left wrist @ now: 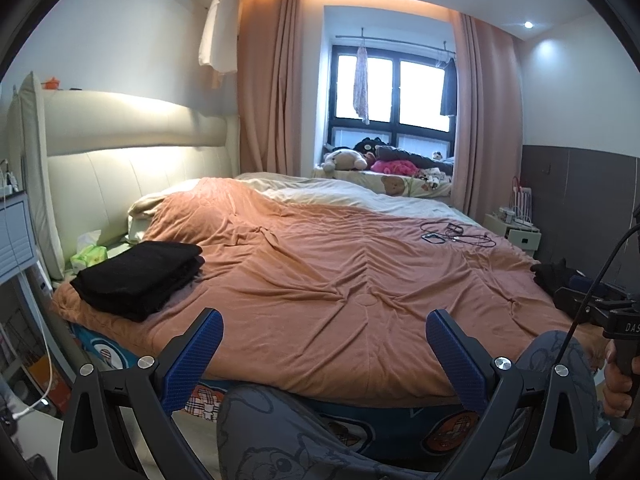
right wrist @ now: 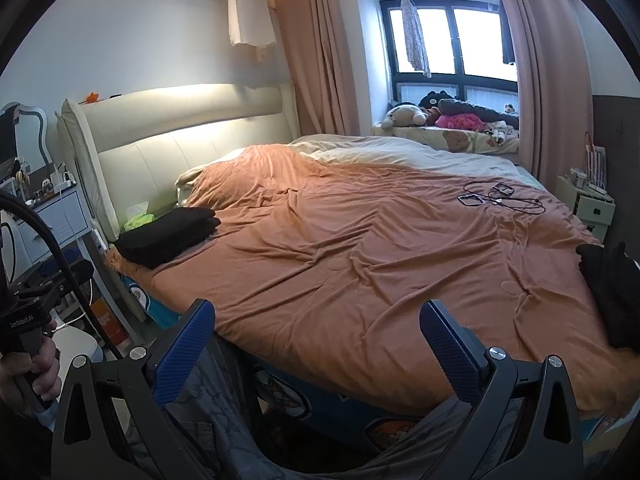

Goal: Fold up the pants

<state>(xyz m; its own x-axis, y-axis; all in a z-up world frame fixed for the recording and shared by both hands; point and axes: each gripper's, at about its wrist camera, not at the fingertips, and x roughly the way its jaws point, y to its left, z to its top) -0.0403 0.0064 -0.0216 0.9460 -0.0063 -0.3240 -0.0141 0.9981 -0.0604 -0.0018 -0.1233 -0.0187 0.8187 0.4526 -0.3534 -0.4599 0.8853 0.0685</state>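
Observation:
Black folded pants [left wrist: 138,276] [right wrist: 168,235] lie in a neat stack on the near left corner of the orange bedspread [left wrist: 340,280] [right wrist: 360,264]. A crumpled black garment [right wrist: 612,292] [left wrist: 550,274] sits at the bed's right edge. My left gripper [left wrist: 324,336] is open and empty, held at the foot of the bed, right of the folded stack. My right gripper [right wrist: 318,328] is open too, nothing between its blue fingers [right wrist: 188,344], with the black garment off to its right. Each gripper's handle shows in the other's view, held by a hand [left wrist: 618,384] [right wrist: 36,372].
A phone and tangled black cables [left wrist: 456,234] [right wrist: 500,196] lie on the far right of the bedspread. A green tissue pack [left wrist: 90,256] sits by the cream headboard [left wrist: 132,160]. The person's grey patterned trouser legs [left wrist: 280,432] stand against the bed's foot. A nightstand [right wrist: 588,204] stands right.

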